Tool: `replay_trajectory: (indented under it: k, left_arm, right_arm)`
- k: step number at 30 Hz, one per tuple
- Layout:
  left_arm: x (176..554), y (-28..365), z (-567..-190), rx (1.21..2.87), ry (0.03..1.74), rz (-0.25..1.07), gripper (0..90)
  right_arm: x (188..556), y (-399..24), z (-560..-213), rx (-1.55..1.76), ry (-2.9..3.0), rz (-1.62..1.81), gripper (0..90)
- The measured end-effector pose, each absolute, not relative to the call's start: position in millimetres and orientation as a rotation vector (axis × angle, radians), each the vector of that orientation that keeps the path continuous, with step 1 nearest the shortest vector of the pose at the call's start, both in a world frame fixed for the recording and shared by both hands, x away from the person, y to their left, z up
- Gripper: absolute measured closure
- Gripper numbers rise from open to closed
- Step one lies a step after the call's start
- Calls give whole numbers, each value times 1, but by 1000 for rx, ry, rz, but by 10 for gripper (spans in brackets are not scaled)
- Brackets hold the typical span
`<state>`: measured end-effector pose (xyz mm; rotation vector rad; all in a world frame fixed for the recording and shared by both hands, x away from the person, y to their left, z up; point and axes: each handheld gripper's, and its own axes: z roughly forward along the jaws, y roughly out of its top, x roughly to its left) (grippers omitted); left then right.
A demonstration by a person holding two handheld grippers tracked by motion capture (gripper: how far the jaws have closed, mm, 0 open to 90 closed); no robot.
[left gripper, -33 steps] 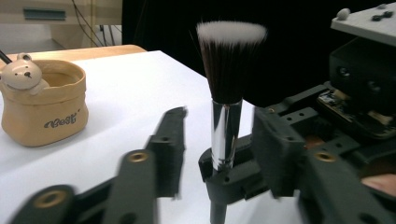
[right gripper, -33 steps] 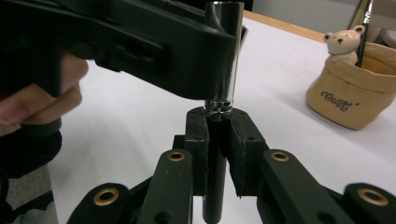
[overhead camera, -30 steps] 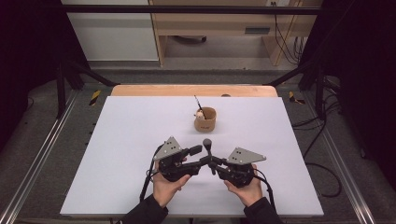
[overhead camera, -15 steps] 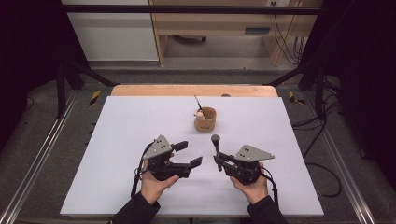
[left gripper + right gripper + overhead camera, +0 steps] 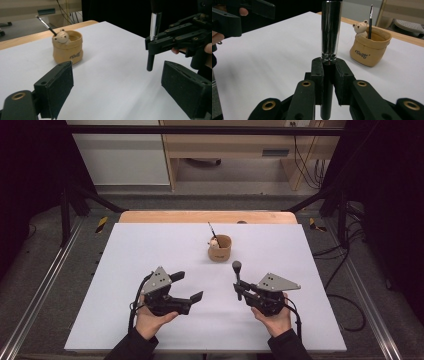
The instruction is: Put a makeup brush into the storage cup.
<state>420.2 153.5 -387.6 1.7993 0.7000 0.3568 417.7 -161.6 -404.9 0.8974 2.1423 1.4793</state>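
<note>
The right claw [image 5: 239, 290] gripped an upright makeup brush with a black handle and chrome ferrule [image 5: 237, 276] above the white bench [image 5: 150, 245]. The left claw [image 5: 187, 286], well apart from it, had just been opening and stood wide, with nothing between its jaws. A tan pouch-shaped holder with a bear figure [image 5: 220, 248] stood behind.

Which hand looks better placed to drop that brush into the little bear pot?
Right, I'd say. The right gripper is already shut on the makeup brush, held upright, and sits nearer the bear pot. The left gripper has just opened, with nothing between its jaws.
</note>
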Motion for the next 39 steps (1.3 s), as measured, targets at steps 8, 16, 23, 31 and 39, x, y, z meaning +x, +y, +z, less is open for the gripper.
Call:
replay_trajectory:
  k: [8, 16, 23, 31, 39]
  left_arm:
    - [417, 177, -388, 1789, 743, 402, 88]
    - [412, 206, -392, 1786, 793, 466, 82]
    - [409, 229, -398, 1769, 842, 510, 76]
    - [405, 249, -404, 1757, 886, 553, 75]
    - [405, 261, -408, 1756, 915, 577, 71]
  right_arm:
    - [418, -167, -400, 903, 2123, 1491, 795]
    - [419, -173, -394, 910, 2094, 1502, 795]
    - [421, -174, -390, 909, 2081, 1507, 795]
    - [425, -171, -384, 915, 2062, 1512, 795]
    - [431, -166, -381, 918, 2047, 1515, 795]
